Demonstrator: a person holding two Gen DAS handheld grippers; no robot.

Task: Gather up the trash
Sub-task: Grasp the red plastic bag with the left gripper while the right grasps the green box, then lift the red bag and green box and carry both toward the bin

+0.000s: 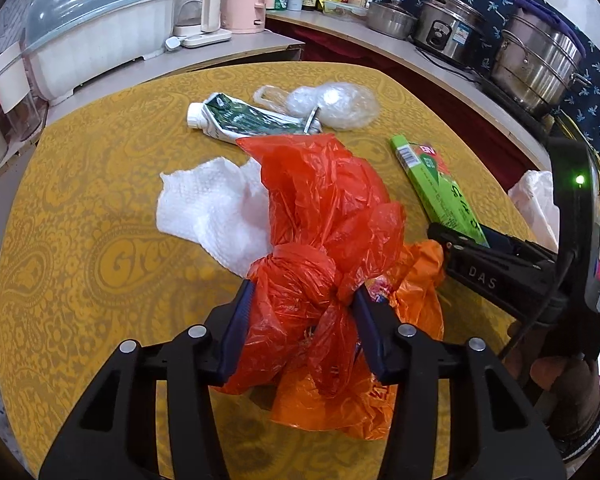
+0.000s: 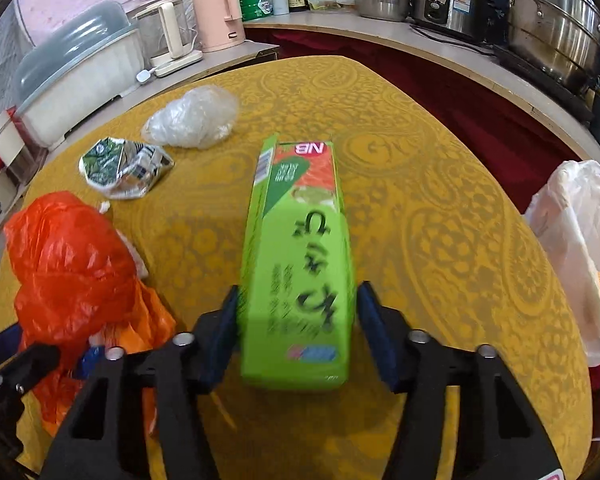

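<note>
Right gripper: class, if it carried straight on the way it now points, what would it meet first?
The green box, lying lengthwise between the fingers of the right gripper. Beyond it lies only bare yellow table, though depth is uncertain.

— What did the left gripper (image 1: 304, 330) look like from its own camera?
— Black plastic arms with slotted cut-outs, four round silver pins across the linkage, and dark blue ribbed pads on the fingers (image 1: 236, 330).
— And the right gripper (image 2: 296, 332)?
— The same build: black frame, silver pins, blue pads. Seen from the left wrist camera, its side carried raised letters reading "DAS", small screws sat along its black finger, and a green light glowed on the black housing behind it. A thin black cable ran down beside the handle.
— Anything of the person?
— A hand (image 1: 556, 376) on that handle, with a dark cuff striped in white at the wrist.
</note>
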